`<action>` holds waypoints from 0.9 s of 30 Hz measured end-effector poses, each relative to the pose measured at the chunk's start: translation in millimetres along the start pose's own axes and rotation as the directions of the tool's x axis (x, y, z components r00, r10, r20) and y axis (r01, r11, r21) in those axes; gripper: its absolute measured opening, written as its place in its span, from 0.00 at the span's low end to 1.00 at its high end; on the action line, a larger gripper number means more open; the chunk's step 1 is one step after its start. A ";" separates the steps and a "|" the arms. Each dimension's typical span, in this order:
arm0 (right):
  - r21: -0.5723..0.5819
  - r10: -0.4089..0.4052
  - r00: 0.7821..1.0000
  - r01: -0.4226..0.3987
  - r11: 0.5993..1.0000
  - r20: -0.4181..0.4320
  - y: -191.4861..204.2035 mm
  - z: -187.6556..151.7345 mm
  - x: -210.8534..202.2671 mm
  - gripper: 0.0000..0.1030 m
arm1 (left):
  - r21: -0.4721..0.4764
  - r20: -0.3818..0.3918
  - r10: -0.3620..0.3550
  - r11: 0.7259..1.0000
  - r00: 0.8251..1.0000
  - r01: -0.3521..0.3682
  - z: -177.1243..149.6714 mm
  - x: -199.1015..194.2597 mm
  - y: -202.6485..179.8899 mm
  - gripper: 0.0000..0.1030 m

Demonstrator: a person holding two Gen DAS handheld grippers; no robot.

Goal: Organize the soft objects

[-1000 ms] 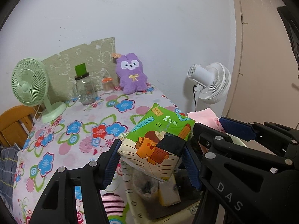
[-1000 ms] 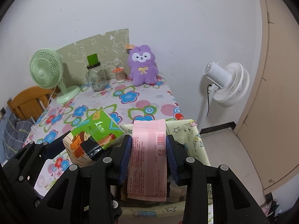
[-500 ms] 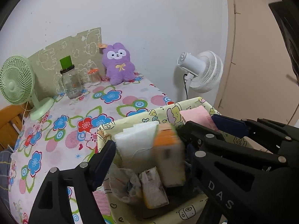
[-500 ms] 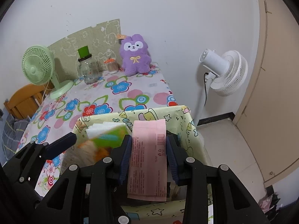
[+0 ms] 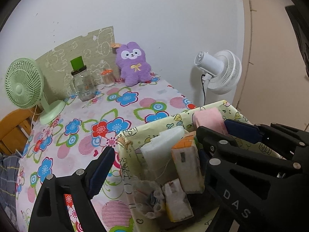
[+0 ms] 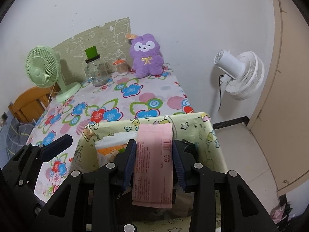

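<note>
A yellow-green cartoon-print fabric bin (image 5: 123, 135) (image 6: 193, 119) stands at the near edge of the flowered table. Inside it a tissue pack (image 5: 187, 166) (image 6: 110, 150) with an orange end stands upright beside a white pack (image 5: 164, 145) and small wrapped items. My left gripper (image 5: 154, 154) hangs over the bin; its jaws are opening wide and grip nothing. My right gripper (image 6: 154, 154) is shut on a flat pink pack (image 6: 154, 164) (image 5: 208, 118) above the bin's right side, and its jaws are just starting to ease apart.
At the table's back stand a purple plush (image 5: 133, 63), a glass jar with a green lid (image 5: 81, 83), a small jar (image 5: 108, 77) and a green desk fan (image 5: 21, 85). A white floor fan (image 5: 220, 71) stands right of the table, a wooden chair (image 5: 11, 129) left.
The tissue pack has left my left gripper's jaws and dropped into the bin, and those jaws have spread wide. The right gripper still holds the pink pack, slightly lower over the bin.
</note>
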State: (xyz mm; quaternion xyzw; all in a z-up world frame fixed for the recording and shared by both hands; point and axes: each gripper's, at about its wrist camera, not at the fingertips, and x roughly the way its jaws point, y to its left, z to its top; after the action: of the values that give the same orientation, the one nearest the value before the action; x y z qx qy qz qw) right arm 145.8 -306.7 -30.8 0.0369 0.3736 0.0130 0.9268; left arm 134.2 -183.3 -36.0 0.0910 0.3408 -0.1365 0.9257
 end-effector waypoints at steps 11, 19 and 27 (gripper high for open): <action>0.021 -0.023 1.000 0.023 1.000 0.008 4.5 -2.4 -9.1 0.64 | -0.042 0.007 -0.011 0.999 1.000 0.011 -4.5 -12.4 16.0 0.92; 0.007 -0.026 0.999 0.026 1.000 0.046 23.4 -5.7 -26.2 0.74 | -0.081 0.040 -0.001 0.997 0.999 0.004 -12.9 -34.6 36.5 0.96; -0.027 -0.006 0.996 0.009 1.000 0.092 53.1 -10.4 -45.1 0.81 | -0.125 0.076 0.028 0.992 0.997 -0.018 -23.5 -60.2 62.7 0.98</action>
State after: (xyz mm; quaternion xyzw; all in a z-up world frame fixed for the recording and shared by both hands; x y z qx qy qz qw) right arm 106.3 -255.5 -2.9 0.0235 0.3305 0.0129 0.9434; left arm 95.7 -106.2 -9.5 0.0316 0.3115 -0.1076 0.9436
